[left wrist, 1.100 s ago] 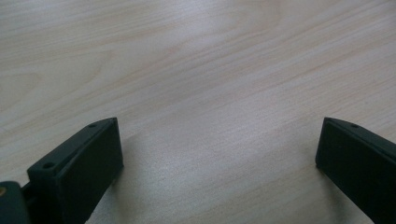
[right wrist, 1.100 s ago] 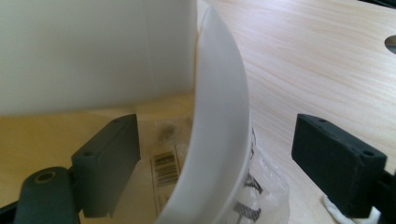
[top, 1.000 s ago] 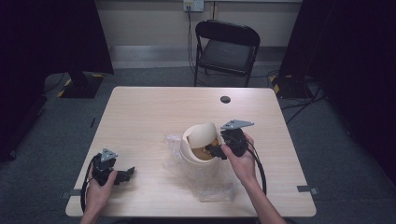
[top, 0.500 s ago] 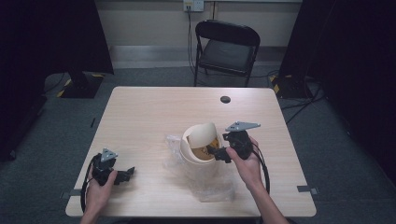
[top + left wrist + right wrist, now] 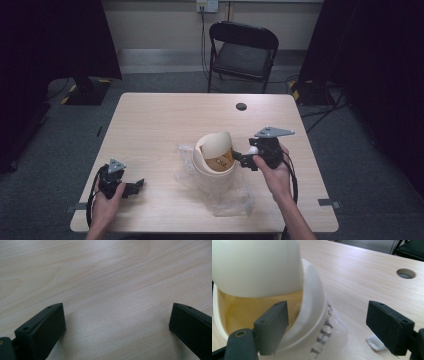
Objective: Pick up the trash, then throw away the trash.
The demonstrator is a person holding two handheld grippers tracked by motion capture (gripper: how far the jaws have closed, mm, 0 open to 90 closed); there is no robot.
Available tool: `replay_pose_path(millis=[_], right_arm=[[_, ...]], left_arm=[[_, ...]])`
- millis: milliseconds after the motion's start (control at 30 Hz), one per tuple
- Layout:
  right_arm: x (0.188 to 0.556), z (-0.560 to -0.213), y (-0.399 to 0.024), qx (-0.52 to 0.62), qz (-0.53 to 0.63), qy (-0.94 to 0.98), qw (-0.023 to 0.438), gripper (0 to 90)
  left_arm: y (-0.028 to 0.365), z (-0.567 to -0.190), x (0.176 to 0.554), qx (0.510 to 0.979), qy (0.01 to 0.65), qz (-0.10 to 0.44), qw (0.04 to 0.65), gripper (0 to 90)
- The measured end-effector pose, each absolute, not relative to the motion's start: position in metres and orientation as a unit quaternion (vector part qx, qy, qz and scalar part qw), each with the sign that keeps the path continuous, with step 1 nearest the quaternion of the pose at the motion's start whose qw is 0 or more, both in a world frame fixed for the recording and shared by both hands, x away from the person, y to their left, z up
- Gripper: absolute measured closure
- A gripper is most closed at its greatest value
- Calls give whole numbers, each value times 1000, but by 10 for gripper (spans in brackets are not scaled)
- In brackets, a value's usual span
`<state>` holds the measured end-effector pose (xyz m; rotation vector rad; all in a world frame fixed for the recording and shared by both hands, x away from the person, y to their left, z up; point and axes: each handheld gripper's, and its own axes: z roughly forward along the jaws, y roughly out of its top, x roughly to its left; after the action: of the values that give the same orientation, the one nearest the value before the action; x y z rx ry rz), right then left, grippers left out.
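Jaws of both grippers gape, the right gripper (image 5: pixel 239 158) straddling the upright tub's (image 5: pixel 312 322) rim (mouth upward).

A black folding chair (image 5: pixel 243 50) stands behind the wooden table (image 5: pixel 165 120), a wall outlet (image 5: pixel 207 5) above it

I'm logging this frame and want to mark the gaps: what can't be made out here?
- Cup contents: the tilted lid hides the inside in the high view and the right gripper view.
- Cup lettering: blurred, cut off by the bottom edge.
- White scrap: half hidden behind the right gripper jaw.
- Plastic wrap: transparent, outline unclear.
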<state>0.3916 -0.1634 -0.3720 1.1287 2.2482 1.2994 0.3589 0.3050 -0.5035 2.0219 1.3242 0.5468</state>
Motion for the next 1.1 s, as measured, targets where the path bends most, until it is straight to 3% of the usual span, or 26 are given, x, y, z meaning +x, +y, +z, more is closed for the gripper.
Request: replay_pose_path(millis=[300,900,1100], right_arm=[[403,-368,-195,420,446,772,170,178],[450,-442,-223,490,375,773,148,277],[463,-458,-218,483,358,785,147,373]], left_arm=[[305,-504,359,771,505,209,326,1],[305,-504,359,771,505,209,326,1],[305,-504,359,771,505,209,326,1]])
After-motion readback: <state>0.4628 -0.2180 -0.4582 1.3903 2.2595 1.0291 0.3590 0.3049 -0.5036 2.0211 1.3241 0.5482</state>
